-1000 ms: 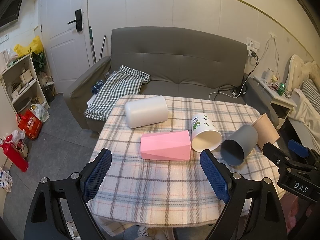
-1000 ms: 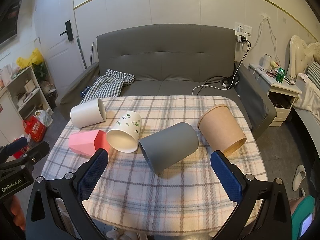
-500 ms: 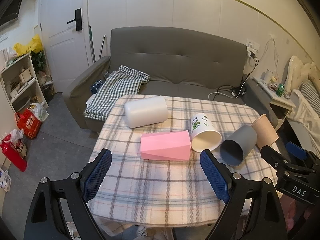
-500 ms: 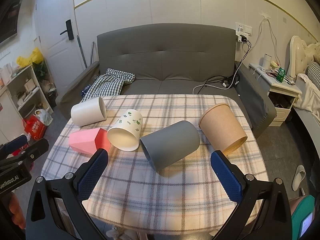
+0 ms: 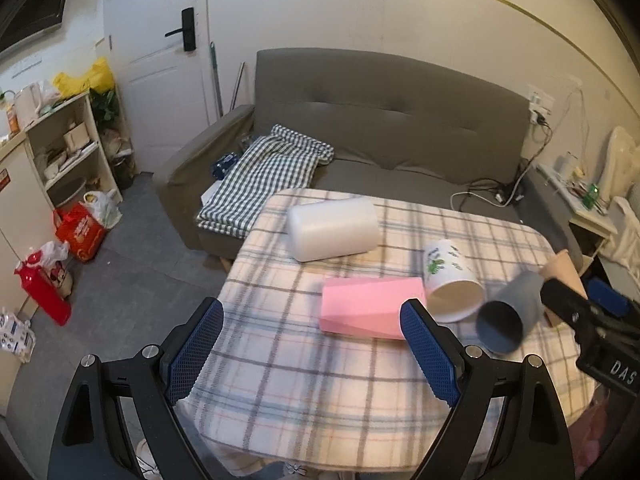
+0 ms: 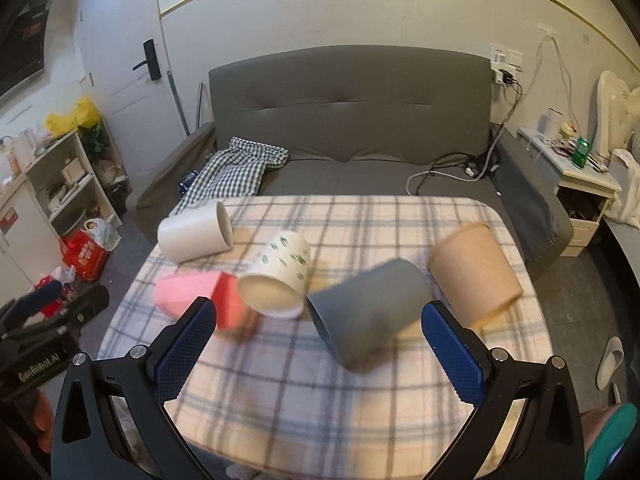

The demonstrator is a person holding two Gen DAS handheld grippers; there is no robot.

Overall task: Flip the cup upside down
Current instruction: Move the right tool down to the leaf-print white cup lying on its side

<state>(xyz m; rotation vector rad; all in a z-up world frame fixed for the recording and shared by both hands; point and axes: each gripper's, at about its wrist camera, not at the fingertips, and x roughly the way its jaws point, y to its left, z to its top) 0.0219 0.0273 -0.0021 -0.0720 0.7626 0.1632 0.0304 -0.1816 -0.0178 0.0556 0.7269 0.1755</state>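
Note:
Several cups lie on their sides on a plaid-covered table [image 6: 360, 392]. In the right wrist view: a white cup [image 6: 192, 234], a white cup with green print [image 6: 280, 276], a grey cup [image 6: 370, 316], a tan paper cup [image 6: 474, 274] and a pink faceted cup [image 6: 192, 296]. My right gripper [image 6: 316, 350] is open and empty, above the near table, the grey cup lying just beyond it. My left gripper [image 5: 310, 350] is open and empty near the table's front edge, the pink cup [image 5: 370, 306] beyond it. The grey cup [image 5: 508, 318] also shows there.
A grey sofa [image 6: 352, 120] with a checked cloth [image 6: 236, 168] stands behind the table. A shelf unit [image 5: 64, 148] and bags stand on the floor at left. A nightstand [image 6: 580, 184] is at right. The right gripper's body [image 5: 592, 328] shows at the left view's right edge.
Both views have shifted and blurred slightly: both grippers have moved a little, the right one nearer the grey cup. Jaws stay open. The cups lie as before.

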